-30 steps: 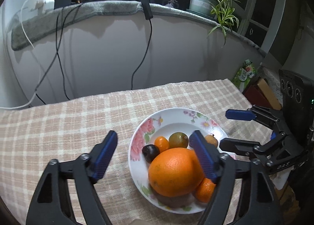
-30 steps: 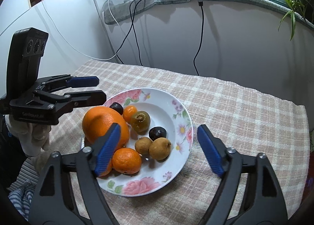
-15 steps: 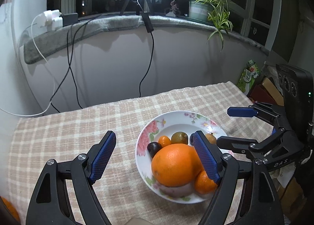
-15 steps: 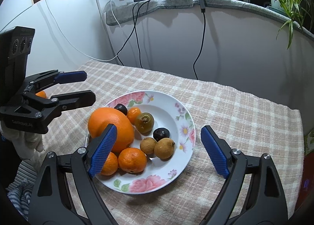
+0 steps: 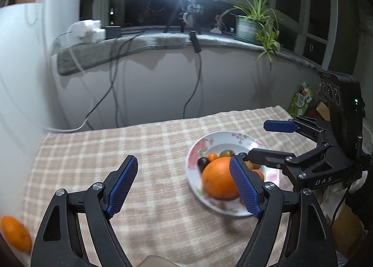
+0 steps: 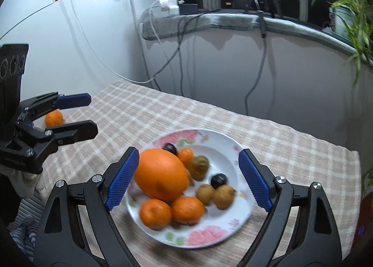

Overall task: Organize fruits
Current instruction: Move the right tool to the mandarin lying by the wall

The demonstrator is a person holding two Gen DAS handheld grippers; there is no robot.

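Both my grippers are up in the air with nothing in them right now. The left gripper (image 5: 184, 184) has its jaws spread wide over bare checkered tablecloth (image 5: 144, 150), and the floral plate (image 6: 235, 216) sits off to its right. The right gripper (image 6: 188, 178) is just as wide open, hanging over the plate so its blue pads (image 6: 122, 177) frame most of the fruit from my view.

On the plate I've got one big orange (image 6: 160, 173) on the left side, two small mandarins (image 6: 171, 212) touching each other right in front of it, a third tiny orange one behind it next to a dark plum-looking fruit (image 6: 169, 148). There's a greenish-brown one (image 6: 199, 165) in the middle, another dark one (image 6: 218, 179), and two tan round ones (image 6: 215, 193) side by side. Kinda blurry, so I can't name those exactly.

One loose mandarin (image 6: 54, 119) is still off the plate, sitting on the cloth well to the left, near the table edge. In the right wrist view it shows between the left gripper's fingers, but nothing is touching it.
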